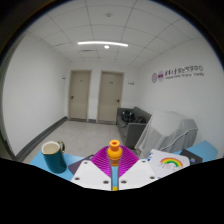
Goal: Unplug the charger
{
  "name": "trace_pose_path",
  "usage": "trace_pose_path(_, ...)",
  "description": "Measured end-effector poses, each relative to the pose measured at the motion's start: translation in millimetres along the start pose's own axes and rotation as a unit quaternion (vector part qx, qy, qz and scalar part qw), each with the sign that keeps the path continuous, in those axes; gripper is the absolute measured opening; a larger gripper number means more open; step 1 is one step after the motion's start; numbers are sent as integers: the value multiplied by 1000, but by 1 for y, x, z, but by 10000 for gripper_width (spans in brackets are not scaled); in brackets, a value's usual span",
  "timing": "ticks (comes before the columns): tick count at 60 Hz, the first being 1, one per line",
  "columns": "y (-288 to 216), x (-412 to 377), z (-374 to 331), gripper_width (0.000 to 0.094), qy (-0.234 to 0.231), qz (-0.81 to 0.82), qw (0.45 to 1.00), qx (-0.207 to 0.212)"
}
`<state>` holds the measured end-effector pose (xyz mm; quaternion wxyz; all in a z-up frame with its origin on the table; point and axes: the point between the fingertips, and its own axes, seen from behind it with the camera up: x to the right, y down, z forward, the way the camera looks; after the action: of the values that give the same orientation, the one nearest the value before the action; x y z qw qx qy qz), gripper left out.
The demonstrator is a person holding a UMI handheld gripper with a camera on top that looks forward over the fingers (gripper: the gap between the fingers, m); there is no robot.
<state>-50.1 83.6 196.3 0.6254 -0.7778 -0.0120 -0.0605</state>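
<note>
My gripper (115, 160) is raised above the table and looks across a room. Its two magenta pads (100, 165) are pressed together on a small orange charger (115, 151) with a yellow tip that sticks up from between the fingertips. A thin blue strip (115, 178) runs down between the pads below the charger. No socket or power strip is in view, and no cable shows beyond the fingers.
A teal mug (52, 153) stands on the blue table (33, 160) left of the fingers. A white card with a rainbow (171, 160) lies to the right. Beyond are a white covered object (170, 130), a dark chair (131, 124) and two doors (95, 96).
</note>
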Motion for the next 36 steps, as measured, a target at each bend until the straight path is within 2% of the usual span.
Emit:
trace_pose_path(4, -17, 29, -10, 55, 4, 7, 1000, 4)
trace_pose_path(8, -5, 64, -18, 56, 14, 21, 999, -21)
trace_pose_path(13, 42, 108, -27, 56, 32, 24, 997, -68)
trace_pose_path(22, 150, 155, -37, 54, 30, 31, 981, -187)
trace_pose_path(29, 199, 167, -31, 100, 12, 32, 971, -238)
trace_pose_path(36, 220, 165, -23, 154, -9, 36, 964, -262)
